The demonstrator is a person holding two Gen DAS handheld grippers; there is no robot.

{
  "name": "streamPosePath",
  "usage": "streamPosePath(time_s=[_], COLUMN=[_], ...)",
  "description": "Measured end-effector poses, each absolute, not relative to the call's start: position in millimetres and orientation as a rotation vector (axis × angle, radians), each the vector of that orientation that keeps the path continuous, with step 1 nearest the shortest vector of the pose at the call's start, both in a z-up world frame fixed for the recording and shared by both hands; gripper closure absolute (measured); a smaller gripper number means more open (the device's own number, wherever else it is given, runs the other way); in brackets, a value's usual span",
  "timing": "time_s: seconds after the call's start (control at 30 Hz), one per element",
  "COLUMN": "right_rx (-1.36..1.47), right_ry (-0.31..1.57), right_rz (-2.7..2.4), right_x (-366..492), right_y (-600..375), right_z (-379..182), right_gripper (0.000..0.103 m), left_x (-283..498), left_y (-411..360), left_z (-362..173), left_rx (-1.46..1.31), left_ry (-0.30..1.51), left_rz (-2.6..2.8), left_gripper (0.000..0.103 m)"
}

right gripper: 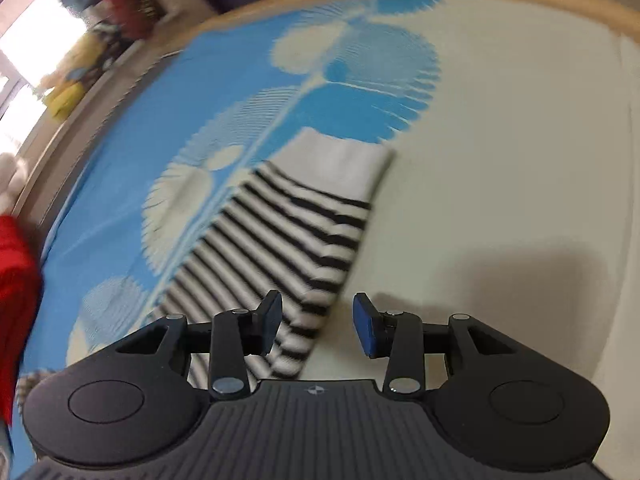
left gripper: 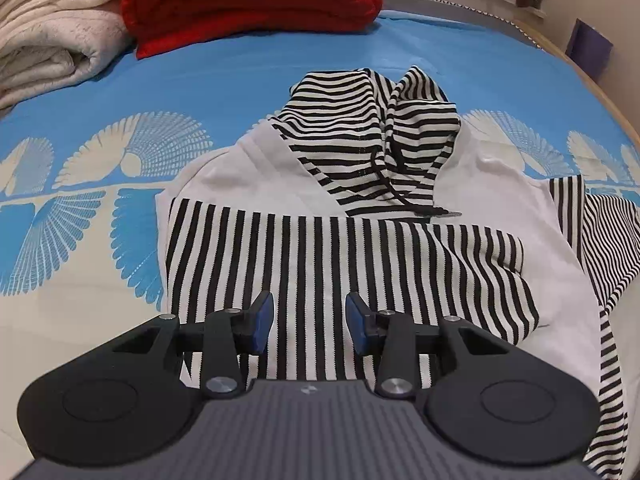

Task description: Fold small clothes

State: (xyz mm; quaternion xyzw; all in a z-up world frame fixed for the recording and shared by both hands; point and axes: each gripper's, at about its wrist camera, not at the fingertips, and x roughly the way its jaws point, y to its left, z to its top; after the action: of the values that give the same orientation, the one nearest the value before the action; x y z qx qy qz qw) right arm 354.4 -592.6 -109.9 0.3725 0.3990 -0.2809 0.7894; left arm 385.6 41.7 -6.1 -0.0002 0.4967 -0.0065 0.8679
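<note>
Hoodie (left gripper: 344, 248) looks soft and limp; its sleeve (right gripper: 288, 232) cuff suits pinching; both grippers' jaws hang spread, empty.

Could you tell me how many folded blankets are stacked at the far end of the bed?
2: a cream blanket at the far left corner, and a red blanket right beside it. Others may lie outside the frame.

Left wrist view: folded red blanket (left gripper: 248, 4) and cream blanket (left gripper: 48, 28) block your upper left | hoodie (left gripper: 320, 216) fills centre | bare bedspread (left gripper: 80, 264) at left gives you passage | Right wrist view: striped sleeve (right gripper: 288, 232) crosses centre; cream bedspread at right lies open.
</note>
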Motion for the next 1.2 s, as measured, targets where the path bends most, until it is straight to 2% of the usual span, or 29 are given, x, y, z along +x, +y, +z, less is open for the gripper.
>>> streamPosePath(time_s=[0.27, 0.3, 0.33, 0.37, 0.6, 0.63, 0.73, 0.87, 0.9, 0.93, 1.07, 1.2], right_rx=[0.888, 0.882, 0.879, 0.884, 0.841, 0.857, 0.900, 0.882, 0.874, 0.845, 0.566, 0.325], right_ry=[0.735, 0.733, 0.731, 0.731, 0.652, 0.678, 0.743, 0.736, 0.725, 0.701, 0.626, 0.545], right_rz=[-0.568, -0.565, -0.564, -0.564, -0.771, -0.756, -0.730, -0.741, -0.743, -0.756, -0.642, -0.333], right_x=[362, 364, 365, 366, 352, 354, 356, 357, 357, 358, 382, 405], right_y=[-610, -608, -608, -609, -599, -599, -605, -608, -607, -603, -555, -455], right_z=[-131, -132, -131, -130, -105, -108, -122, -123, -120, -113, -63, -5], right_gripper=[0.061, 0.065, 0.084, 0.099, 0.099, 0.094, 0.089, 0.090, 0.093, 0.097, 0.098, 0.098], left_x=[392, 392, 393, 393, 394, 394, 392, 390, 390, 390, 390, 389], left_y=[38, 38, 38, 38, 38, 39, 41, 50, 53, 57, 78, 104], left_z=[-12, -12, -12, -12, -11, -11, -9, -6, -5, -4, 2, 12], left_rx=[0.007, 0.007, 0.006, 0.005, -0.002, -0.004, -0.009, -0.016, -0.020, -0.028, -0.091, -0.186], left_ry=[1.050, 1.050, 1.050, 1.051, 1.047, 1.047, 1.045, 1.040, 1.039, 1.038, 1.035, 1.021], left_rz=[-0.019, -0.018, -0.017, -0.015, -0.019, -0.018, -0.017, -0.005, 0.000, 0.009, 0.064, 0.110], left_gripper=[0.059, 0.059, 0.059, 0.059, 0.059, 0.059, 0.059, 0.059, 0.059, 0.059, 0.059, 0.059])
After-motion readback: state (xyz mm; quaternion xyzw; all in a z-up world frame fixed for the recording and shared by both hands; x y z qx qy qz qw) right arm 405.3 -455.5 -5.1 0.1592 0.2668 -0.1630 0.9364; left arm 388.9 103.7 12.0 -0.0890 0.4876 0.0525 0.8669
